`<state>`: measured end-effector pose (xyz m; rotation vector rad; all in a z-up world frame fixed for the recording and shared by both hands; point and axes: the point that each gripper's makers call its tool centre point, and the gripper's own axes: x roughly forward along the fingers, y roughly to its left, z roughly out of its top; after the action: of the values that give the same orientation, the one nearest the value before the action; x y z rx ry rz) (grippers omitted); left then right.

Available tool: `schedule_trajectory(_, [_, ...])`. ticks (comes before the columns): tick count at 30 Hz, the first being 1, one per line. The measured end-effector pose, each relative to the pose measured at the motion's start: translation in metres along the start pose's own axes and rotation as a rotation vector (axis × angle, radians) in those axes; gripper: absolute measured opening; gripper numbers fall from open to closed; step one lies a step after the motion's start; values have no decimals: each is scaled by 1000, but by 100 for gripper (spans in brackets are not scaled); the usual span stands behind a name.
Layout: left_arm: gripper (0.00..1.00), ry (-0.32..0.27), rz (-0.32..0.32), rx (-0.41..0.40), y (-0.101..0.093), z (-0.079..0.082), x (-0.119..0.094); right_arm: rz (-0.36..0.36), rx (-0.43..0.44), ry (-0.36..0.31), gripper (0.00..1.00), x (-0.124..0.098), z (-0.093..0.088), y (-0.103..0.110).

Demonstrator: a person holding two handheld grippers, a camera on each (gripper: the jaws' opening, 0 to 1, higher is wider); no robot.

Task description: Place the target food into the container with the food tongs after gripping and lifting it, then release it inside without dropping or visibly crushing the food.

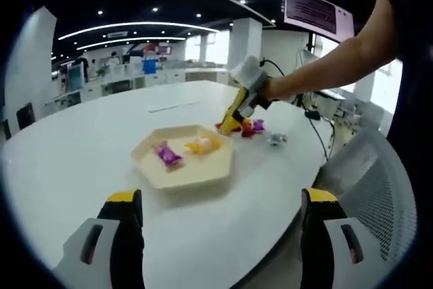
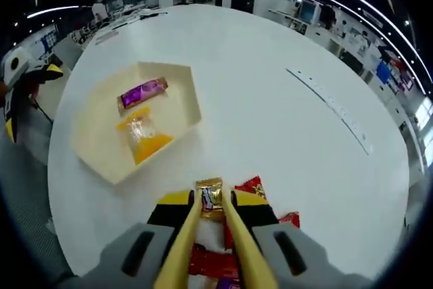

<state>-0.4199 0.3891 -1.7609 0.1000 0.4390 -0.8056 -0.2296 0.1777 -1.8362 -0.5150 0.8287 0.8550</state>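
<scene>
Gold-wrapped candy (image 2: 210, 197) sits pinched between the tips of the yellow food tongs (image 2: 203, 235) in the right gripper view, at about 6 o'clock from the container (image 2: 189, 93) and apart from its near wall. The tongs run up from the bottom of that view between the jaws of the right gripper (image 2: 210, 218), which are drawn narrow against the two tong arms and squeeze them together. Red-wrapped sweets (image 2: 252, 185) lie on the white table (image 2: 284, 120) just at 3 o'clock of the gold candy, with more red wrappers under the tongs. The container is a pale, shallow hexagonal tray; inside it lie a purple-wrapped candy (image 2: 143, 91) toward 12 o'clock and a yellow-wrapped candy (image 2: 143, 137) toward 6 o'clock. In the left gripper view the left gripper (image 1: 223, 218) stands wide, jaws far apart with nothing between them, low over the table edge. Beyond it lies the container (image 1: 186, 177) with the purple-wrapped candy (image 1: 167, 154) and yellow-wrapped candy (image 1: 203, 145) inside. At 2 o'clock of the tray the right gripper (image 1: 233, 121), held by a person's hand (image 1: 274, 88), points its yellow tongs (image 1: 233, 116) down among the loose sweets (image 1: 252, 126); a silver-wrapped piece (image 1: 277, 139) lies just beyond.
</scene>
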Motion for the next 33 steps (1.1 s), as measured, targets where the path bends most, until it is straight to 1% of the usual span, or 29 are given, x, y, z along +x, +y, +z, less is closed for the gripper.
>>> schedule_trajectory(4, [93,12,-6,4,-1,-2,1,-1,14,0,20,-1,1,-1])
schedule_trajectory(8, [94,21,-11,8,-2,-4,2,3,31,-7,20,-6,6,-3])
schedule_trajectory(16, [96,21,-8,5,-1,-5,2,-4,49,-20,20,-17,13,-11])
schedule_trajectory(19, [99,17,-2,8,0,-4,2,-3,42,-19,20,-20,16,-12])
schedule_trajectory(25, [100,20,0,5,2,-4,2,-8,30,-22,21,-29,25,-16])
schedule_trajectory(33, [100,14,6,6,3,-4,1,-19,29,-19,21,-39,29,-23])
